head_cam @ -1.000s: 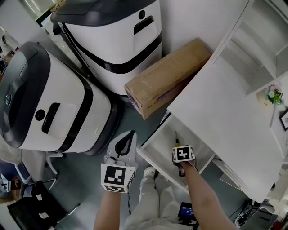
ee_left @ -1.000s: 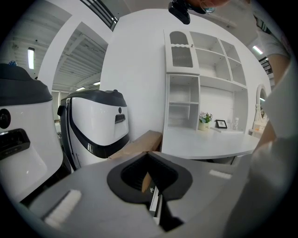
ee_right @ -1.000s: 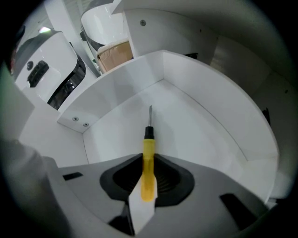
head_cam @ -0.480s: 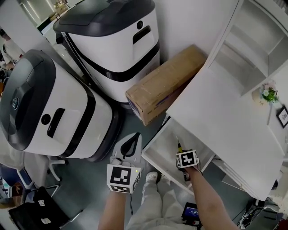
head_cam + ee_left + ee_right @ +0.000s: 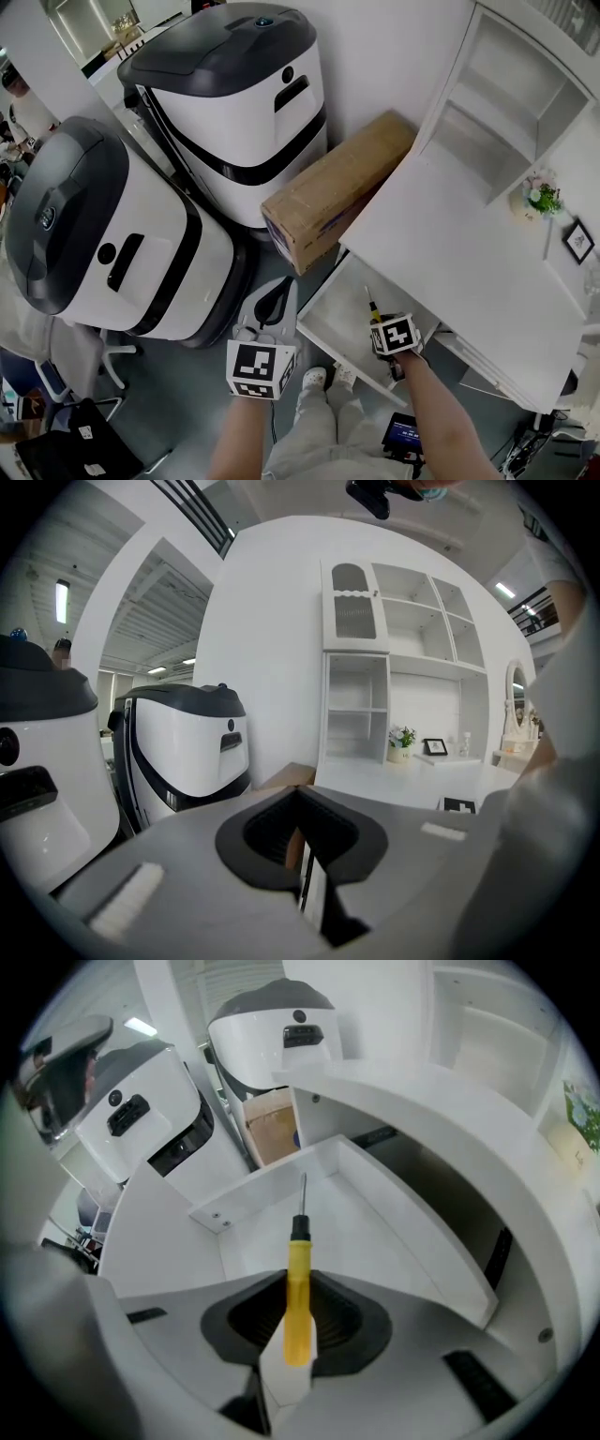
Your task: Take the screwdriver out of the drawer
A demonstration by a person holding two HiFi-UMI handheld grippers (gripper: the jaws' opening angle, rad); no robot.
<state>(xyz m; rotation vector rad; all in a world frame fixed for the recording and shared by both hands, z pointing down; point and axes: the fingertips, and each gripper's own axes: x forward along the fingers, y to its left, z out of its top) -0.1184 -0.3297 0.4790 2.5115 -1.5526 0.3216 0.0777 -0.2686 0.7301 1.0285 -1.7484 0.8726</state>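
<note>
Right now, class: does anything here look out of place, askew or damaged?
Only the cardboard box: it lies at a slant in the gap between the white machine and the desk. Nothing looks spilled or broken.

Lab or test hall staged as a home corner: white desk (image 5: 469,246) with shelves (image 5: 506,103), flowers (image 5: 541,198) and frame (image 5: 577,241) right; two large white-and-black machines (image 5: 234,103), cardboard box (image 5: 333,192), office chair (image 5: 84,436) left.

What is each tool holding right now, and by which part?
The right tool grips the screwdriver by its yellow handle, with the shaft pointing toward the open drawer. The left tool holds nothing; its jaws are together.
</note>
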